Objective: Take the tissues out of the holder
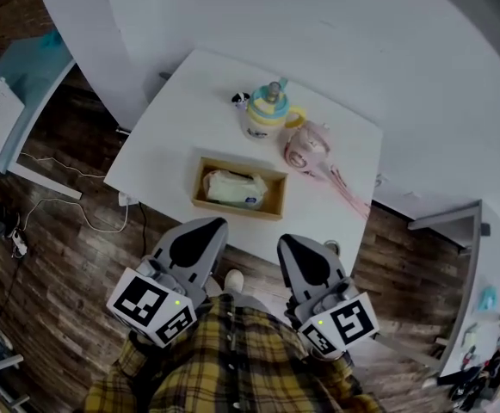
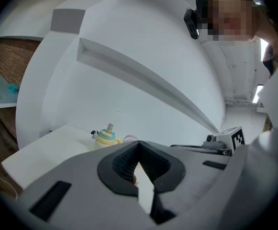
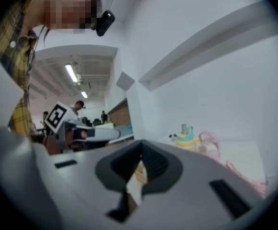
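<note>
The tissues (image 1: 231, 188) lie in the wooden holder (image 1: 277, 198) near the table's (image 1: 168, 149) near edge. They are seen as a soft white pack with a bluish mark at its right end. The pack is judged light, squashy and slippery, best pinched across its middle. The left gripper (image 1: 215, 224) and right gripper (image 1: 286, 242) are held closed and empty, nearer than the table.

A white table (image 1: 189, 110) stands against a plain white wall (image 1: 318, 24) on a dark wood-plank floor (image 1: 60, 274), where pale cables (image 1: 95, 225) trail at the left. A long ledge (image 2: 143, 75) slants across the wall. A brick section (image 2: 7, 56) lies far left, and ceiling strip lights (image 3: 72, 73) glow in the room beyond.
</note>
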The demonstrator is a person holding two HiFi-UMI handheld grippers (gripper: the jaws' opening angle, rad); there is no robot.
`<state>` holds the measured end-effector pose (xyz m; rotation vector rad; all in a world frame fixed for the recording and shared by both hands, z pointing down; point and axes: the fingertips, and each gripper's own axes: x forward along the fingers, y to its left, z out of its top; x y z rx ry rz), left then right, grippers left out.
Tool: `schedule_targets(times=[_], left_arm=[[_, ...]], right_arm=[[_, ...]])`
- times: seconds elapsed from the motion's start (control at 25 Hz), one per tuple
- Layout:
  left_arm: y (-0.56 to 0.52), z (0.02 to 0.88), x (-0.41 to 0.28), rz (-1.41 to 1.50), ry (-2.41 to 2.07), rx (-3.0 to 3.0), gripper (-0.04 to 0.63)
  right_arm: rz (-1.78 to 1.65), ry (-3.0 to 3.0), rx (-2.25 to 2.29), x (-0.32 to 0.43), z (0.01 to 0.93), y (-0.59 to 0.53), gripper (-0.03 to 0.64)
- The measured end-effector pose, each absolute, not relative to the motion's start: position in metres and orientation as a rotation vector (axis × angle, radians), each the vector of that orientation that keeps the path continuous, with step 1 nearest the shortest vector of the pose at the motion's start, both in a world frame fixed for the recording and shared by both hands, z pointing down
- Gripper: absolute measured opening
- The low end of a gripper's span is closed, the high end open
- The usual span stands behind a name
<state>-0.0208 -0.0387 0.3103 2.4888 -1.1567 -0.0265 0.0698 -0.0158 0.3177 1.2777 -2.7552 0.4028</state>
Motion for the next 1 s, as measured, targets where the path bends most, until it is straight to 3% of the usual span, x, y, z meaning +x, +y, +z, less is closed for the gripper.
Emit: schedule_targets(times=[1.0], left_arm=[[-0.194,0.314,-0.065,0.125,-0.813,2.628,0.006]], right_arm=[[0.47,-2.515,1.695,0.029,0.324,-0.16,0.012]])
